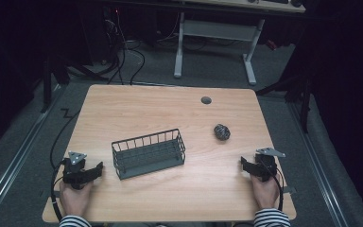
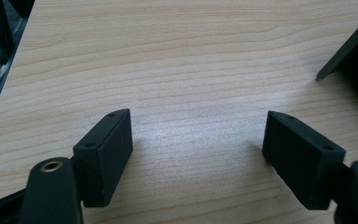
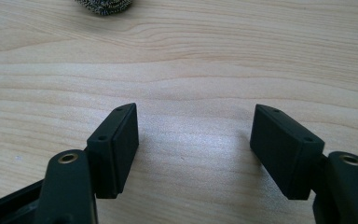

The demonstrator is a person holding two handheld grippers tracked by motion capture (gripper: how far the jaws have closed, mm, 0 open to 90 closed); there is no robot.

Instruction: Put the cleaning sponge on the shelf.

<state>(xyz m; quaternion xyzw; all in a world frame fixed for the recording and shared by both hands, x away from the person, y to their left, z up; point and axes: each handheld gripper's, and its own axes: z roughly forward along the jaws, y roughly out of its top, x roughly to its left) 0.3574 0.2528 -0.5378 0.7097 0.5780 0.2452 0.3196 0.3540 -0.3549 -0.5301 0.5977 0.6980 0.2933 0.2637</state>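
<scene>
While nothing had yet been picked up, the small dark ball of tangled wire (image 1: pixel 221 131), something like a metal scourer, lay on the bare tabletop (image 1: pixel 170 198) toward the right, well apart from everything else. Its lower edge (image 3: pixel 104 5) showed at the top of my right gripper view, straight ahead of that gripper and a little to its left. Left of the ball, near the middle of the tabletop, stood a dark wire basket (image 1: pixel 149 153), long, shallow and empty, set at a slight angle.

My right gripper (image 1: pixel 253 166) rested at the near right edge, held in my right hand (image 1: pixel 264 191), its fingers (image 3: pixel 116 149) spread apart with only wood grain between them. My left gripper (image 1: pixel 89 172) rested at the near left edge, just left of the basket, in my left hand (image 1: pixel 75 196); its fingers (image 2: pixel 105 156) also stood wide and gripped nothing. A dark corner of the basket (image 2: pixel 349 56) showed at the right of my left gripper view.

I judged this to be the starting position, with the reach not yet begun. The ball sat nearer my right gripper, so the next move seemed to call for carrying that gripper forward and slightly left, lowering its spread fingers around the ball, and closing gently, since a springy ball could squash or roll away.
</scene>
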